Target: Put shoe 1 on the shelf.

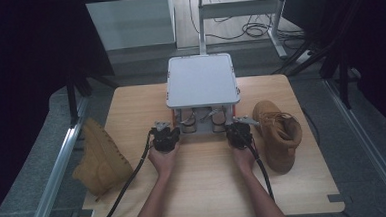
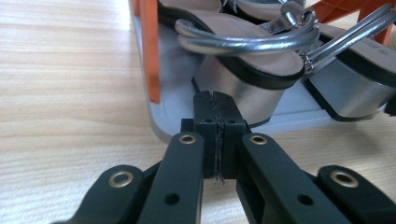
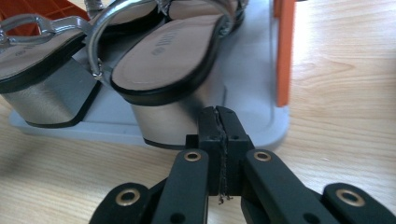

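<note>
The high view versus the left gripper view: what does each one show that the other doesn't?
The high view alone takes in the whole wooden table, the two tan boots, the rack's flat grey top and both of the person's hands.

The left gripper view alone gives the close detail: the sandals' silver straps, a silver block heel, an orange post and the shut jaws.

Both show the left hand-held gripper by the rack holding the sandals.

Silver block-heeled sandals [image 3: 159, 79] with beige insoles sit on a grey, orange-posted rack [image 1: 201, 80]; boots [image 1: 278, 134] are tan.
</note>
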`<state>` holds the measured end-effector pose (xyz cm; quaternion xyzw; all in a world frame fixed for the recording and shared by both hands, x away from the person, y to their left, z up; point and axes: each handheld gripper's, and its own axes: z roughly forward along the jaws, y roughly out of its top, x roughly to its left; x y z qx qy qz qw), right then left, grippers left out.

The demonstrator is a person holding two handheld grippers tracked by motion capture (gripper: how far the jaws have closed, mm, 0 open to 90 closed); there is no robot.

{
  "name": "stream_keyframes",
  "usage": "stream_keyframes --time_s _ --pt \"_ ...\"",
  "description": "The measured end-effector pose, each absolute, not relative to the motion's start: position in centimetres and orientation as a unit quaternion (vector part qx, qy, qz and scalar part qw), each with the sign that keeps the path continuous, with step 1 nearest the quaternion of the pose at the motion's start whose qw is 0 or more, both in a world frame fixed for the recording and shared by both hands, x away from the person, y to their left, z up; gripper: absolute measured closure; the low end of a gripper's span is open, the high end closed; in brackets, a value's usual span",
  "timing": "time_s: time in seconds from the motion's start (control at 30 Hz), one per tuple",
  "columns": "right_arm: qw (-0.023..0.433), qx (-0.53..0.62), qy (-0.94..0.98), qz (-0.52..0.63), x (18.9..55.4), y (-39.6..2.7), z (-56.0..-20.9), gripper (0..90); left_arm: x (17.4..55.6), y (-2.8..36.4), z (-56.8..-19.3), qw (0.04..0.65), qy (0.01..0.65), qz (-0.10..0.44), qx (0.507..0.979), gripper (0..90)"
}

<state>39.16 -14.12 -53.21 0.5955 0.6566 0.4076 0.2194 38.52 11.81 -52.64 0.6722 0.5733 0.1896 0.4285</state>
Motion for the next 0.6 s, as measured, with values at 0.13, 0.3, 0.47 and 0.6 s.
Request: stream_keyframes --time_s 0.13,0.3,0.47,0.6 --pt "0.223 0.593 0.658 0.406 39.5 -13.7 -53.2 89.4 38.8 11.6 -52.5 0.434 0.573 0.184 0.67 88.2" --pt "0.219 0.594 0.659 0.406 39.6 -13.4 -53.2 89.5 39.0 11.7 -52.7 0.434 0.579 0.175 0.668 88.7" --pt "0.219 0.59 0.663 0.406 39.7 -13.3 -53.2 89.4 39.1 11.1 -53.1 0.443 0.579 0.157 0.666 89.1" --pt "0.22 0.588 0.666 0.403 39.9 -12.9 -53.2 89.5 39.2 11.0 -53.4 0.442 0.58 0.154 0.667 89.3"
